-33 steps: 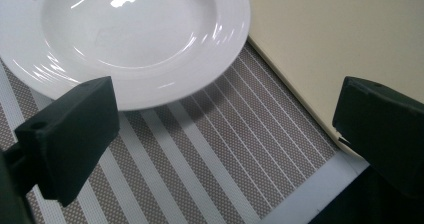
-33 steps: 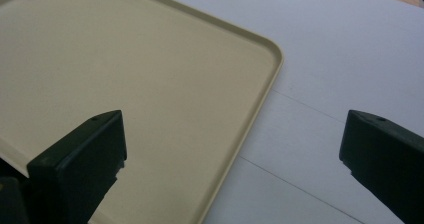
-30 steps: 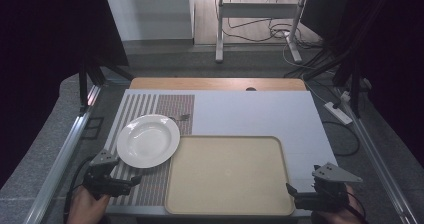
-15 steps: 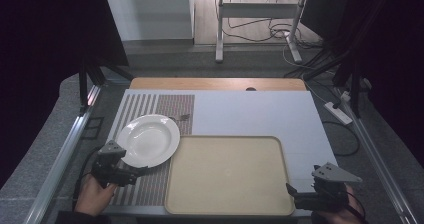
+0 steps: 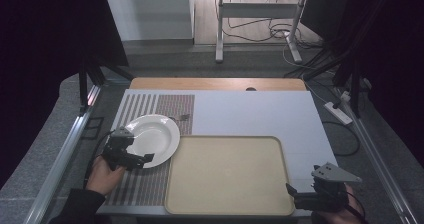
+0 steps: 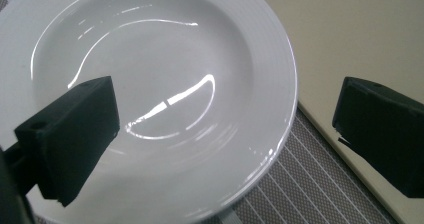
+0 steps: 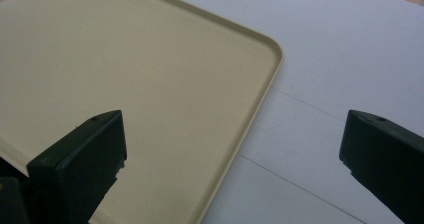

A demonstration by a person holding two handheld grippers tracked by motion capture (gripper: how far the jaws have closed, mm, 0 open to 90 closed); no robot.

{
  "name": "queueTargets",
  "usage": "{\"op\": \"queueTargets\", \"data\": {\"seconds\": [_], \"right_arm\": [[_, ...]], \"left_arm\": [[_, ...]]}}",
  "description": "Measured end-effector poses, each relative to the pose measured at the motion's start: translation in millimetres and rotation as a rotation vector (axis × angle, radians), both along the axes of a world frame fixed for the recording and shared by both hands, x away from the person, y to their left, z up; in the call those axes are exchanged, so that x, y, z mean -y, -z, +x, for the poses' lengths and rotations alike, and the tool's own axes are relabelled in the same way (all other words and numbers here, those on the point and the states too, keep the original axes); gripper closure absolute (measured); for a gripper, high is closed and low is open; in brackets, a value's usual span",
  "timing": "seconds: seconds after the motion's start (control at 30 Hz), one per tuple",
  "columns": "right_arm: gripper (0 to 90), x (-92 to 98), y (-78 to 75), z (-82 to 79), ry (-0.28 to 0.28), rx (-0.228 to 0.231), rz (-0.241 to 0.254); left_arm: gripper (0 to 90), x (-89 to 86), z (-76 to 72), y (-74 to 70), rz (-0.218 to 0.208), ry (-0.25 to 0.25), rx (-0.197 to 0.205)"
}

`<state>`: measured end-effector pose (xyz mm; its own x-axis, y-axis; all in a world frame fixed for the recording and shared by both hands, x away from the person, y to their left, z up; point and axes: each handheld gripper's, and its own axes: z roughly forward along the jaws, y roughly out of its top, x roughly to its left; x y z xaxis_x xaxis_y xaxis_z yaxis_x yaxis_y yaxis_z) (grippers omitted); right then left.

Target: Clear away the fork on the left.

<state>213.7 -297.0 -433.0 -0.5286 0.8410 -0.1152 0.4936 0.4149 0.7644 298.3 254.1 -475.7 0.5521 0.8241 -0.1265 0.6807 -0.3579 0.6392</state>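
Since the earlier frame our left gripper [image 5: 145,158] has advanced to the white plate [image 5: 152,139]; its jaws gape wide around the rim at seven o'clock, holding nothing. The plate lies on the striped mat [image 5: 145,186], beside the beige tray [image 5: 227,174]. Our right gripper [image 5: 290,190] hovers wide open, empty, at the tray's five o'clock corner.

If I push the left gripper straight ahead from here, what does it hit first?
Probably the white plate: the left gripper is open, one jaw above the bowl, the other past the rim toward the beige tray. Height is unclear.
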Motion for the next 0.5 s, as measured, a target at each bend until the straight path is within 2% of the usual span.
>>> {"op": "queueTargets", "data": {"seconds": [0.23,0.33,0.5], "right_arm": [[0.0,-0.2,0.2,0.1,0.000,-0.001,-0.002],[0.0,-0.2,0.2,0.2,-0.001,-0.002,-0.002],[0.0,-0.3,0.1,0.0,-0.002,-0.002,-0.005]], "left_arm": [[0.0,4.3,18.2,-0.4,0.001,0.007,-0.003],[0.0,9.3,30.0,-0.2,0.020,0.020,-0.004],[0.0,14.3,40.9,-0.6,0.028,0.024,-0.002]]}}
